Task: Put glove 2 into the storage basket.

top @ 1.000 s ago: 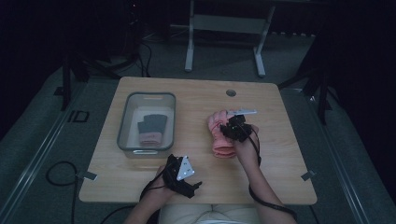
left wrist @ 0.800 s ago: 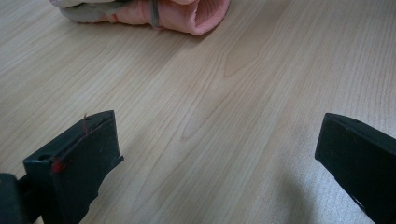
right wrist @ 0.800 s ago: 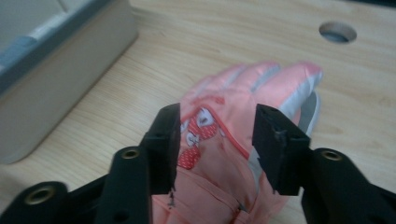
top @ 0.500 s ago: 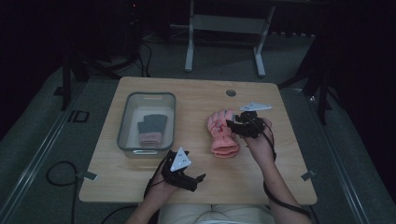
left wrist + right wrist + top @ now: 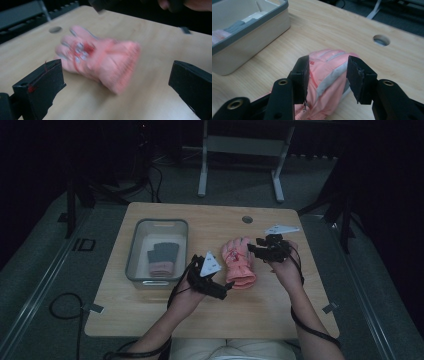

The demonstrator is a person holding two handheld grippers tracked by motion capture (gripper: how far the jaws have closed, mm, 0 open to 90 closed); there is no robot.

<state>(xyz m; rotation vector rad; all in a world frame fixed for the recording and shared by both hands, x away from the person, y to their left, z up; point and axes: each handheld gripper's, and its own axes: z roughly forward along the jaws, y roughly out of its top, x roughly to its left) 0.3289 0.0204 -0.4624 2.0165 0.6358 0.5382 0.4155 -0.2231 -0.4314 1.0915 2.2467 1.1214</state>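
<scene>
Right at the fingers, the right gripper (image 5: 328, 77) has its two black jaws parted, with a gap between them that has just been widening; a pink glove (image 5: 329, 82) lies below and between them, and the pads do not press on it. Seen from above, this right gripper (image 5: 256, 249) sits just right of centre, beside the finger end of the pink glove (image 5: 239, 262), which lies flat on the wooden table (image 5: 210, 222) near the middle of the frame. The left gripper (image 5: 116, 82) has its jaws spread wide at the lower corners of its own view, holding nothing, with the blurred glove (image 5: 100, 61) lying on the wood ahead of them. From above, the left gripper (image 5: 227, 287) hangs just left of the glove's cuff, near the lower centre. Further out, a grey bin (image 5: 140, 247) stands at the left of the table, well apart from the pink glove, and holds a dark grey glove (image 5: 163, 252) lying over something pink. A small round hole (image 5: 247, 219) sits near the table's far edge.
</scene>
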